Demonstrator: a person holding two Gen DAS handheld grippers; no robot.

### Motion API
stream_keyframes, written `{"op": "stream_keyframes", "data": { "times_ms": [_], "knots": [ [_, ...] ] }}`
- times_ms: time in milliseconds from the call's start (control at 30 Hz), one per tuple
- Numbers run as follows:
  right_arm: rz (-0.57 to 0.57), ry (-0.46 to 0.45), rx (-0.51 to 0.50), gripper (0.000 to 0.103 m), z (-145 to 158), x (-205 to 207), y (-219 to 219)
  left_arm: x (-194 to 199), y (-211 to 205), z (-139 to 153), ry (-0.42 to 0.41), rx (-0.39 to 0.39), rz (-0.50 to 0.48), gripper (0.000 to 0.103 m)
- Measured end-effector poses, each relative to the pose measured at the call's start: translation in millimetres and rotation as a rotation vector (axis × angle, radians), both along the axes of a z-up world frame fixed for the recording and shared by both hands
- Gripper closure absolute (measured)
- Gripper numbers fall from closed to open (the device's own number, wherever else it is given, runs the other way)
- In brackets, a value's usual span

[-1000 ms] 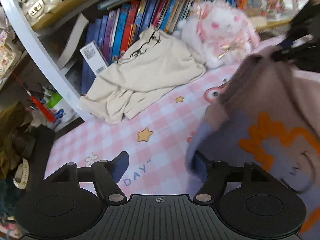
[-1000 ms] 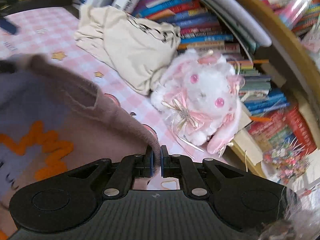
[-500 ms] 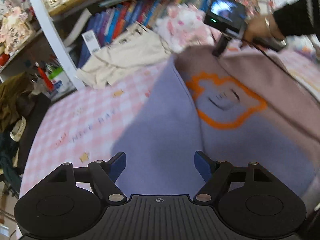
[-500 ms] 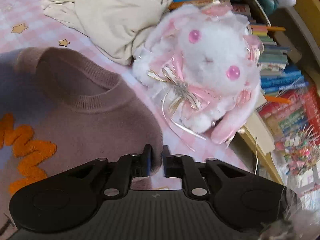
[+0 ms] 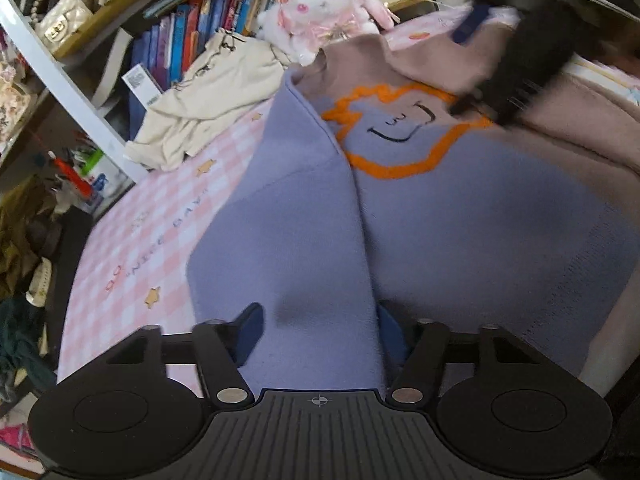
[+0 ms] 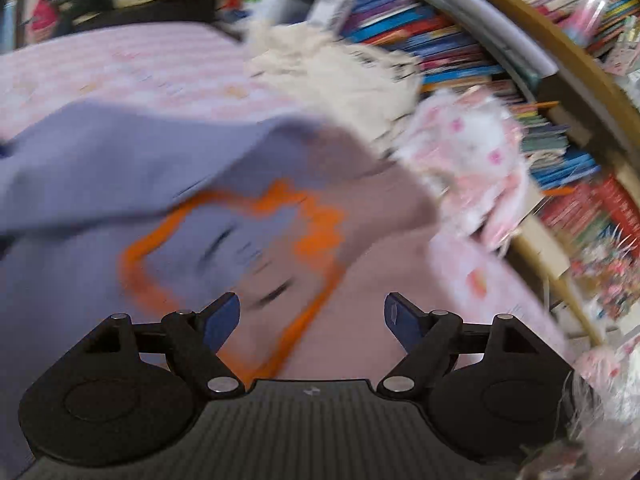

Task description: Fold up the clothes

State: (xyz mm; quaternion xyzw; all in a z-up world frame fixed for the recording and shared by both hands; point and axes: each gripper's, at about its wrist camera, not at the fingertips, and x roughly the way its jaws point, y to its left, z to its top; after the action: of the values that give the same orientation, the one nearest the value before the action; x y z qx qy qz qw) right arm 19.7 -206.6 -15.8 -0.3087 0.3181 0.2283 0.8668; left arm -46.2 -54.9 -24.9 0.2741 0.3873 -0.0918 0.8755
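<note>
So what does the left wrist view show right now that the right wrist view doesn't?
Only the left wrist view shows the left gripper with the sweater's lilac fold between its fingers, the cream quilted handbag on the shelf, and the "NICE DAY" print on the pink checked sheet.

Only the right wrist view, which is blurred, shows the right gripper open over the sweater.

Both share the sweater with its orange outline, the cream garment, the plush bunny and the books.

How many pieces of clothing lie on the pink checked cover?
2. The purple and mauve sweater is spread out nearest the grippers. The cream garment lies crumpled by the books, beside the plush rabbit. Others may be hidden.
</note>
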Motion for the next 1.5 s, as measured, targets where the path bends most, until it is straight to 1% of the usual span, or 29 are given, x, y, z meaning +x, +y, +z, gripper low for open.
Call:
{"op": "stream_keyframes", "data": {
  "times_ms": [33, 67, 100, 133, 167, 200, 300, 367, 433, 533, 667, 733, 833, 900, 933, 967, 1000, 1033, 1067, 1100, 1167, 1233, 1300, 1333, 1367, 1400, 1433, 1467, 1500],
  "knots": [
    [0.001, 0.000, -0.015, 0.027, -4, -10, 2, 1, -1, -1, -0.003, 0.009, -0.011, 0.057],
    [-0.004, -0.005, -0.030, 0.027, -7, -17, 3, 2, -1, -1, -0.006, 0.017, -0.020, 0.078],
    [-0.017, -0.003, -0.036, 0.027, -9, -23, 3, 3, 2, 2, -0.017, 0.022, -0.013, 0.090],
    [-0.032, 0.006, -0.035, 0.029, -11, -25, 2, 5, 7, 5, -0.029, 0.025, -0.003, 0.090],
    [-0.047, 0.015, -0.033, 0.032, -13, -28, 1, 6, 18, 16, -0.066, -0.007, 0.033, 0.092],
    [-0.065, 0.030, -0.024, 0.033, -14, -29, 0, 12, 32, 26, -0.095, -0.045, 0.078, 0.094],
    [-0.125, 0.087, 0.022, 0.033, -13, -29, -7, 42, 78, 50, -0.157, -0.082, 0.168, 0.095],
    [-0.164, 0.123, 0.049, 0.033, -12, -28, -11, 67, 106, 56, -0.191, -0.083, 0.217, 0.095],
    [-0.199, 0.153, 0.072, 0.033, -11, -28, -13, 96, 133, 60, -0.229, -0.057, 0.270, 0.095],
    [-0.261, 0.201, 0.120, 0.033, -11, -26, -16, 140, 165, 58, -0.214, -0.051, 0.300, 0.095],
    [-0.308, 0.298, 0.204, 0.033, -10, -16, -10, 189, 186, 50, -0.143, -0.039, 0.297, 0.095],
    [-0.313, 0.342, 0.253, 0.033, -11, -15, -3, 208, 196, 46, -0.138, -0.030, 0.322, 0.095],
    [-0.272, 0.310, 0.218, 0.033, -8, -21, 15, 227, 211, 46, -0.147, -0.053, 0.390, 0.093],
    [-0.233, 0.268, 0.160, 0.033, -6, -27, 24, 234, 215, 44, -0.134, -0.031, 0.438, 0.079],
    [-0.212, 0.252, 0.131, 0.033, -6, -31, 27, 234, 215, 40, -0.111, -0.002, 0.454, 0.074],
    [-0.192, 0.238, 0.109, 0.033, -6, -35, 29, 230, 211, 39, -0.110, 0.030, 0.451, 0.067],
    [-0.169, 0.229, 0.097, 0.033, -4, -39, 31, 224, 207, 37, -0.112, 0.060, 0.445, 0.066],
    [-0.141, 0.222, 0.087, 0.033, -2, -44, 32, 210, 201, 39, -0.134, 0.065, 0.419, 0.066],
    [-0.117, 0.221, 0.079, 0.033, -1, -48, 32, 195, 193, 41, -0.152, 0.048, 0.395, 0.066],
    [-0.099, 0.228, 0.074, 0.035, 0, -53, 32, 177, 183, 43, -0.159, 0.011, 0.364, 0.066],
    [-0.069, 0.246, 0.068, 0.041, 3, -61, 30, 138, 161, 46, -0.141, -0.083, 0.282, 0.065],
    [-0.070, 0.289, 0.081, 0.043, 2, -63, 23, 100, 137, 43, -0.099, -0.165, 0.226, 0.059],
    [-0.077, 0.332, 0.098, 0.044, 1, -62, 20, 70, 111, 35, -0.050, -0.226, 0.215, 0.053],
    [-0.075, 0.344, 0.107, 0.047, -1, -60, 19, 57, 100, 30, -0.020, -0.254, 0.222, 0.052],
    [-0.070, 0.354, 0.114, 0.051, -1, -59, 18, 47, 91, 25, 0.001, -0.271, 0.228, 0.051],
    [-0.066, 0.362, 0.124, 0.053, -1, -59, 16, 40, 84, 21, 0.012, -0.265, 0.233, 0.049],
    [-0.063, 0.369, 0.138, 0.058, -1, -58, 15, 34, 77, 17, 0.023, -0.259, 0.237, 0.047],
    [-0.062, 0.371, 0.144, 0.069, 0, -57, 12, 28, 71, 13, 0.034, -0.254, 0.242, 0.044],
    [-0.062, 0.366, 0.143, 0.078, 1, -55, 10, 22, 64, 8, 0.045, -0.247, 0.246, 0.043]
  ]
}}
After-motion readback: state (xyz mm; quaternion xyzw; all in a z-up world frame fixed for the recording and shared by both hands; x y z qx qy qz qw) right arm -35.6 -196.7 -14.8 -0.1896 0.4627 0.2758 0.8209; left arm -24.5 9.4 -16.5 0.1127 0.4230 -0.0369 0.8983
